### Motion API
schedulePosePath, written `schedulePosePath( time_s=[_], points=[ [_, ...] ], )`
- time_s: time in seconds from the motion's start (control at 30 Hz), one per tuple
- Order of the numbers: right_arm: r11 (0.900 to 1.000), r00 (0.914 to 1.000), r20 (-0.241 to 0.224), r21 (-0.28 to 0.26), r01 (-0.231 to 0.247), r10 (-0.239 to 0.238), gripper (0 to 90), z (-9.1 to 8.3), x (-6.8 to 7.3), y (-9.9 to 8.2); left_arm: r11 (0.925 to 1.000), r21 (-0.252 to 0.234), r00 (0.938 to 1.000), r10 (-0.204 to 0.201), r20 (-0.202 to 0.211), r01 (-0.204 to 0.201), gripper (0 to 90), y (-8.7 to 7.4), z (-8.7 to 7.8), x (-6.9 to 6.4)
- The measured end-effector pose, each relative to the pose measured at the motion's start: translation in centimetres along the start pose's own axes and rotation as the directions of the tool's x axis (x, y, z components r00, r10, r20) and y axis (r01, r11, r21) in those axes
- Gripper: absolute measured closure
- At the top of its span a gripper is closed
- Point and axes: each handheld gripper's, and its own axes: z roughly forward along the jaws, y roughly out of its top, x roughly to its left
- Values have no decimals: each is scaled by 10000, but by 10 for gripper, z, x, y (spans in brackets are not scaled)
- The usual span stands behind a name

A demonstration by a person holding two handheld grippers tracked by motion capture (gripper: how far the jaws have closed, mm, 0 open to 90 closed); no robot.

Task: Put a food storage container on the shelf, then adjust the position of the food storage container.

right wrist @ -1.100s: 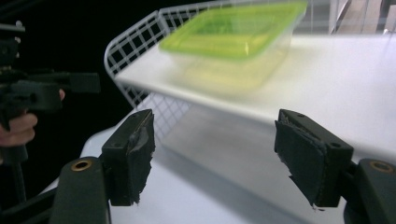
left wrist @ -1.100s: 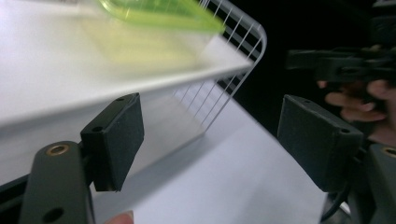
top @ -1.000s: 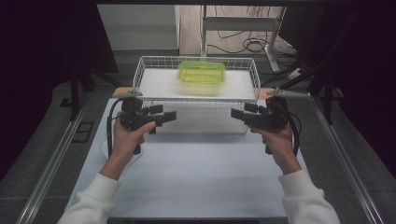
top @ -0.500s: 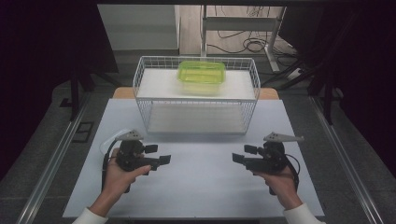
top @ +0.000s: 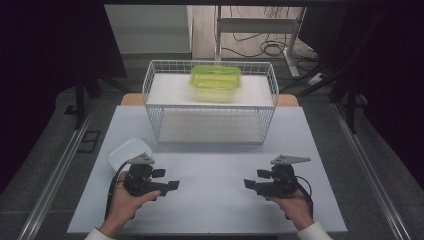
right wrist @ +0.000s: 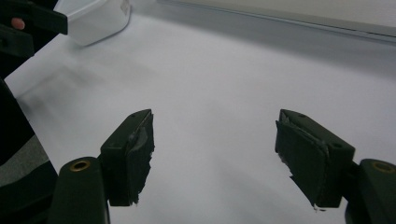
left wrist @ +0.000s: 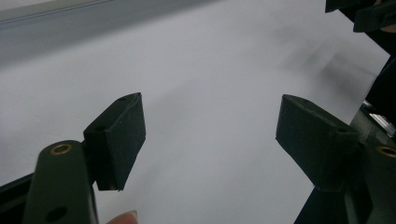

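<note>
Left gripper [top: 172, 186]: jaws apart, empty, white container [top: 126, 152] just behind | right gripper [top: 248, 184]: jaws apart, empty | wire basket [top: 210, 107] well beyond both, green-lidded box [top: 215, 80] inside.

dark room, grey floor [top: 45, 165], white table [top: 210, 150]

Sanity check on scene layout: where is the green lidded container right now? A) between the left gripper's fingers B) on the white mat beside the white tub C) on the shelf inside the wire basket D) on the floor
C: the green container sits on the upper shelf inside the wire basket, far from both grippers.
</note>
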Motion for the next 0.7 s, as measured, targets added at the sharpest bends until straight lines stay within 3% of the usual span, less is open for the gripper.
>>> schedulePosePath(
  time_s=[0.4, 0.7],
  points=[
    [9999, 9998, -115, 1, -135, 135, 278, -2, -3, 0, 9999, 51, 9997, 93, -212, -92, 232, 5, -11, 0],
    [9996, 9995, -153, -111, -277, 276, 278, -3, -6, 1, 9994, -351, 9975, -103, -696, 79, 254, 24, -45, 7]
  ],
)
